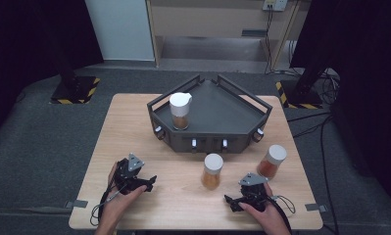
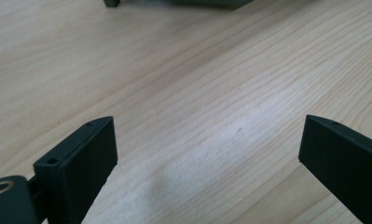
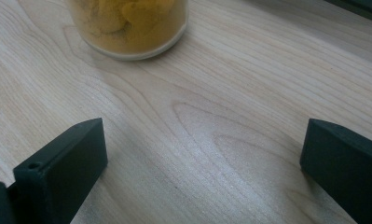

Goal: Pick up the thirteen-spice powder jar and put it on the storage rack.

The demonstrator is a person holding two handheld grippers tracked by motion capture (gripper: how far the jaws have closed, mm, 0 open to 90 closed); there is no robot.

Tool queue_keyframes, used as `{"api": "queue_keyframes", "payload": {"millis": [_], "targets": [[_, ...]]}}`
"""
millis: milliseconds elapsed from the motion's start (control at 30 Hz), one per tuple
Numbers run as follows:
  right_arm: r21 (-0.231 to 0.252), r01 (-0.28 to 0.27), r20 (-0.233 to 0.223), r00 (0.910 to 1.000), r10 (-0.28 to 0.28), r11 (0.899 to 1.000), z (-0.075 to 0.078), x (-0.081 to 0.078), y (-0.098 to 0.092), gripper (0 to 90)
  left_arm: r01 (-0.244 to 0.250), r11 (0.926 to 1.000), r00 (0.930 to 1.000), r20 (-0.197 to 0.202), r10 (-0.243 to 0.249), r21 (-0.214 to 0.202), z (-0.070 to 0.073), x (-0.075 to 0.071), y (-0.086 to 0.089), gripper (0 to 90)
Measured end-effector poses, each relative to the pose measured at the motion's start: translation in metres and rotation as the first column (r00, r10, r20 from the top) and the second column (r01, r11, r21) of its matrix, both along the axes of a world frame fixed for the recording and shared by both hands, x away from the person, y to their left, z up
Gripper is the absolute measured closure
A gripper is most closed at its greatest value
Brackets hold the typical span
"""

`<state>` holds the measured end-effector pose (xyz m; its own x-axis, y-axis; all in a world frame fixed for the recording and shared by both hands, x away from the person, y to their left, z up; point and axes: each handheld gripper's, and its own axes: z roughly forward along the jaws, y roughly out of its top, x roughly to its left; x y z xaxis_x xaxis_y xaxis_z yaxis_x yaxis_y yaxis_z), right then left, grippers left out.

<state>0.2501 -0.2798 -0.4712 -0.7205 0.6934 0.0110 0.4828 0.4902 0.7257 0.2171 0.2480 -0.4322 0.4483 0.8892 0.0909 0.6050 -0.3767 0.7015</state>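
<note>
Three clear jars with white lids hold orange-brown contents. One jar [image 1: 179, 112] stands upright in the left part of the dark grey tray [image 1: 217, 115]. A second jar [image 1: 212, 171] stands on the wooden table in front of the tray, and a third jar [image 1: 271, 161] stands to its right. My left gripper [image 1: 150, 182] rests low at the front left, open over bare wood [image 2: 207, 123]. At the front right, my right gripper [image 1: 231, 202] is open too [image 3: 204, 126], with the base of a jar [image 3: 127, 25] just ahead of it, apart from the jaws.
The tray has raised rails and handles and stands at the back middle of the table [image 1: 134, 122]. A corner of the tray [image 2: 111, 2] lies ahead of the left gripper. Cables trail from both grippers over the front edge. Black stands and dark floor surround the table.
</note>
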Motion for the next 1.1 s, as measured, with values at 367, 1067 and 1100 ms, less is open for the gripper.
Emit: {"api": "queue_keyframes", "payload": {"millis": [367,1067,1100], "targets": [[-0.001,-0.002,0.000,1.0000,0.002,1.000,0.000,0.000,0.000,0.5,-0.071,0.9974,0.9973,-0.022,0.070,-0.015,-0.009,-0.003,0.005,3.0],[0.000,0.000,0.000,1.0000,0.000,1.000,0.000,0.000,0.000,0.5,-0.154,0.9864,0.9869,-0.056,0.151,-0.057,-0.025,-0.017,0.012,2.1],[-0.002,-0.001,0.001,1.0000,0.001,1.000,0.000,0.000,0.000,0.4,-0.158,0.9857,0.9867,-0.049,0.155,-0.059,-0.026,-0.019,0.011,1.6]]}}
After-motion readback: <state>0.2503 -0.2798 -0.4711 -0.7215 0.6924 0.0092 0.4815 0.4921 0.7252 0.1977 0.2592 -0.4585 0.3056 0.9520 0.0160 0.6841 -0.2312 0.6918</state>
